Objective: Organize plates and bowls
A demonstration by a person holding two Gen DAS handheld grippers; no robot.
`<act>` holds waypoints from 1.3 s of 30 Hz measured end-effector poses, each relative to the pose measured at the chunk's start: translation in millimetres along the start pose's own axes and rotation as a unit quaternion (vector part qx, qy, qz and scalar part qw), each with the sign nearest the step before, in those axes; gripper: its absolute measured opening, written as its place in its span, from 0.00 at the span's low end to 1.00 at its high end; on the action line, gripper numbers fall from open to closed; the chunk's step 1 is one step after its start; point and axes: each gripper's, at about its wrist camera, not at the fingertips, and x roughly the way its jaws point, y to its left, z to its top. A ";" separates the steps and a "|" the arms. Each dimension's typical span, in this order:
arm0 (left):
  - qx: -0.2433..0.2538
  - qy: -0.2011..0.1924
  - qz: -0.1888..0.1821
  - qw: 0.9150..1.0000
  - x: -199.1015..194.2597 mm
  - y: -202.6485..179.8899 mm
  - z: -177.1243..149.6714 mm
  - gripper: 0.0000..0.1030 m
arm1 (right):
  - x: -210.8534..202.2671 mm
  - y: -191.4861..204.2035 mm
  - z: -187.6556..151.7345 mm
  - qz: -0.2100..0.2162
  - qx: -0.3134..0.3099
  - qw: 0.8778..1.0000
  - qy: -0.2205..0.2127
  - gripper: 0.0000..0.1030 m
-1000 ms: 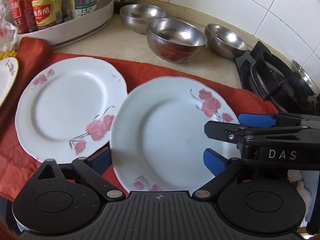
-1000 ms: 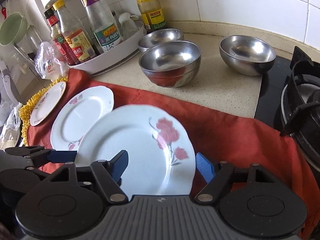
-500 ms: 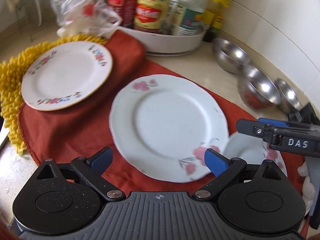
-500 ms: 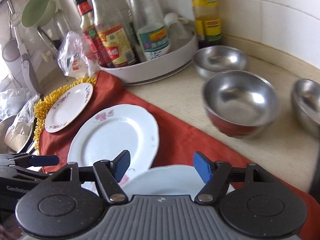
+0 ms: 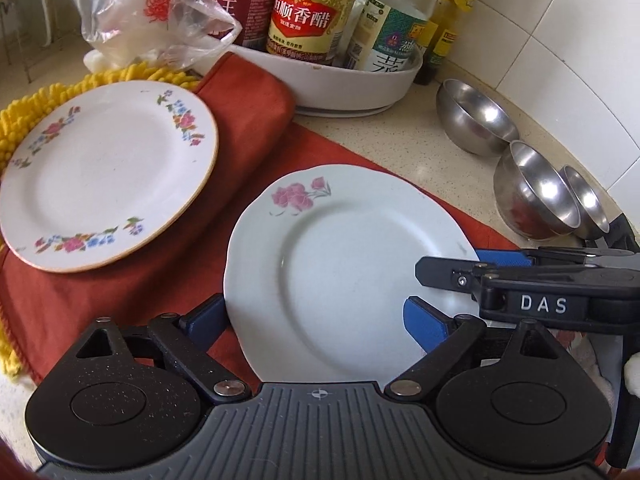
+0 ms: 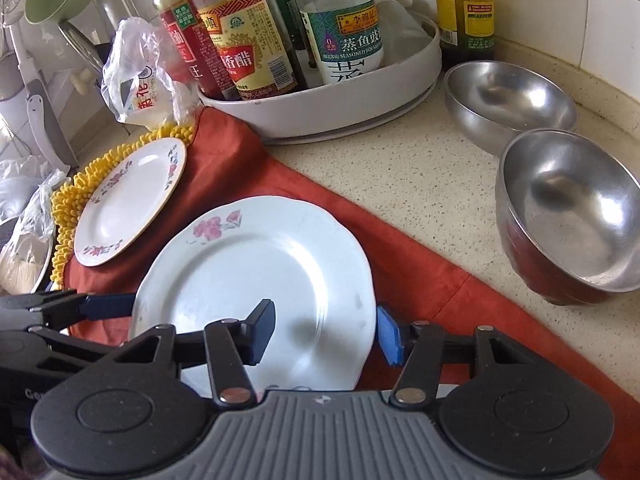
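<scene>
Two plates lie apart on the red cloth (image 5: 256,148) near the desk's front edge: a pink-rose plate (image 5: 344,268) at the middle and a gold-rimmed floral plate (image 5: 100,184) toward the left end, partly on a yellow mat (image 5: 24,108). Three steel bowls (image 5: 536,196) stand separately along the back edge, by the tiled wall. The right tool (image 6: 324,332), whose jaws have just been closing, straddles the rose plate's right rim without visibly pinching it. The left tool (image 5: 316,324) stands wide open astride the same plate's near rim, holding nothing. A bottle tray (image 6: 332,116) occupies the back corner. Judged progress: early; these plates remain unstacked and the bowls unnested, so gathering is still ahead.
</scene>
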 end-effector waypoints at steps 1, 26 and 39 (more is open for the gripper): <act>0.000 0.000 -0.003 1.000 0.8 0.7 1.1 0.94 | -1.2 -0.9 -0.5 -0.001 0.004 1.000 0.001 0.47; -0.029 -0.041 0.024 0.998 -19.6 -2.1 37.4 0.94 | -20.9 -10.4 34.3 0.049 0.031 0.998 -0.026 0.44; -0.011 -0.084 0.025 0.996 -38.2 -8.9 53.7 0.95 | -36.2 -0.7 47.6 0.043 0.038 0.997 -0.045 0.44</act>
